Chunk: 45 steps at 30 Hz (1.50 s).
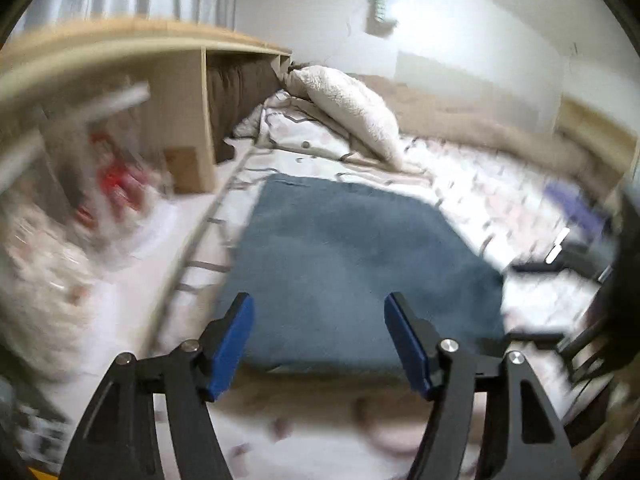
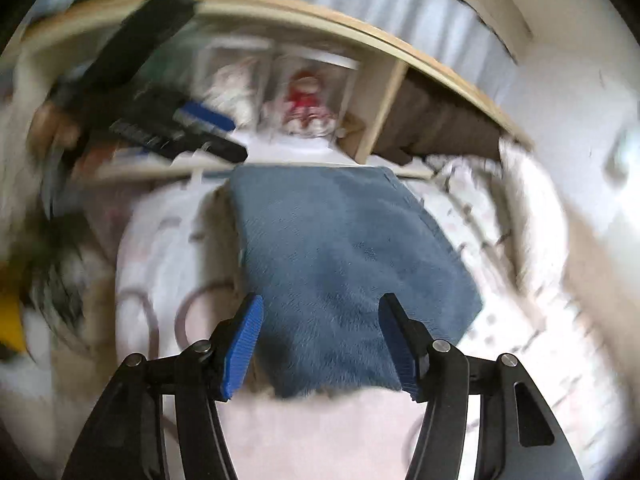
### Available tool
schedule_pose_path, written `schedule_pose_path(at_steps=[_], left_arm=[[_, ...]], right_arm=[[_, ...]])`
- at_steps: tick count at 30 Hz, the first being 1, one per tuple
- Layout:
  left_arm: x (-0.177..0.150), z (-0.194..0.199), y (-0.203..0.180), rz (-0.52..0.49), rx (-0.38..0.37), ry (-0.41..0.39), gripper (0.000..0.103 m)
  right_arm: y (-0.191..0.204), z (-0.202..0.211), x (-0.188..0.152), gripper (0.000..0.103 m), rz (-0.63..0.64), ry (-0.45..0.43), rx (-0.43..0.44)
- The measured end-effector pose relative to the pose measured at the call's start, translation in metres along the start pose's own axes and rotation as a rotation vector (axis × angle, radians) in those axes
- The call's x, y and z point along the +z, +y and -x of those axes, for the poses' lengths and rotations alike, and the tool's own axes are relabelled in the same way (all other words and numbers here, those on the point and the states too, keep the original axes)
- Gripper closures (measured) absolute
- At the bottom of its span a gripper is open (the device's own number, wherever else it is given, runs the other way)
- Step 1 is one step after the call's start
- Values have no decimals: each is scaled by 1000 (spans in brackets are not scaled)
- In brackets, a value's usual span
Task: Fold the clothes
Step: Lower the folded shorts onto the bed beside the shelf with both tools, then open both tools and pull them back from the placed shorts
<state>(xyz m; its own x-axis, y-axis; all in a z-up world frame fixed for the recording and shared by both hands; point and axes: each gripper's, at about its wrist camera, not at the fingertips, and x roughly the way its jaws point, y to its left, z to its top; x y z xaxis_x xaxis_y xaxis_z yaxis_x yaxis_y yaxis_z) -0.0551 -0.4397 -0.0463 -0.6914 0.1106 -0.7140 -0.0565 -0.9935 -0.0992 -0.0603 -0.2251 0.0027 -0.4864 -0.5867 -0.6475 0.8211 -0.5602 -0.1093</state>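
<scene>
With the blue cloth [image 2: 340, 264] lying flat as a neat rectangle on the patterned bedspread [image 1: 460, 168], our left gripper [image 1: 319, 344] and right gripper [image 2: 320, 340] both gaping and empty, we should take any hem squarely

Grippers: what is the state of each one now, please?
Left gripper: open, holding nothing.
Right gripper: open, holding nothing; blue cloth lies between its fingers.
</scene>
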Motion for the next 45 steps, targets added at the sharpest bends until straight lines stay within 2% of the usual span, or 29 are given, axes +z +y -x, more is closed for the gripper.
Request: schedule_pose_path(at_steps=[2,3,6,7,9,11,13,14,16,18,21,26,32,35,37,38,39,45], left_arm=[[8,1,-3,75,-54,-19,36],[6,-6,0,115,-60,-1,36],[-6,-26,7,164,-40,39,37],[-8,-27,5,164,-27,35,37],[-10,-23,-4,150,23,14,36],[-13,-17,-14,143,104,10,34],[-18,-10,-29,138,210,-5,15],[-21,-5,-38,135,258,-22,11],[-26,8,-57,131,302,-61,5],[-30,23,-76,146,311,-85,3],[-35,48,-105,174,318,-121,2],[-38,86,-153,175,346,-193,0],[-47,123,-203,182,330,-252,0],[-51,137,-224,176,332,-283,0],[-52,145,-238,168,325,-294,0],[-53,149,-244,163,325,-299,0],[-54,152,-249,157,327,-303,0],[-59,167,-280,120,332,-319,0]], right_arm=[[-17,-10,-12,43,-107,34,55],[-26,-20,-22,43,-166,67,74],[-53,-29,-55,43,-323,150,139],[-58,-28,-65,43,-350,158,170],[-62,-23,-74,43,-346,166,163],[-63,-11,-85,43,-358,170,130],[-65,3,-95,43,-387,172,96],[-67,11,-101,43,-411,171,79],[-69,29,-108,43,-447,152,63],[-71,49,-112,43,-473,127,28],[-66,80,-118,43,-437,112,-119],[-67,126,-117,43,-389,31,-204],[-85,182,-126,43,-443,-12,-209],[-93,211,-135,43,-442,-29,-243],[-96,227,-141,36,-437,-46,-272],[-98,235,-145,29,-433,-56,-287],[-99,242,-148,27,-430,-62,-305],[-109,280,-174,27,-458,-78,-365]])
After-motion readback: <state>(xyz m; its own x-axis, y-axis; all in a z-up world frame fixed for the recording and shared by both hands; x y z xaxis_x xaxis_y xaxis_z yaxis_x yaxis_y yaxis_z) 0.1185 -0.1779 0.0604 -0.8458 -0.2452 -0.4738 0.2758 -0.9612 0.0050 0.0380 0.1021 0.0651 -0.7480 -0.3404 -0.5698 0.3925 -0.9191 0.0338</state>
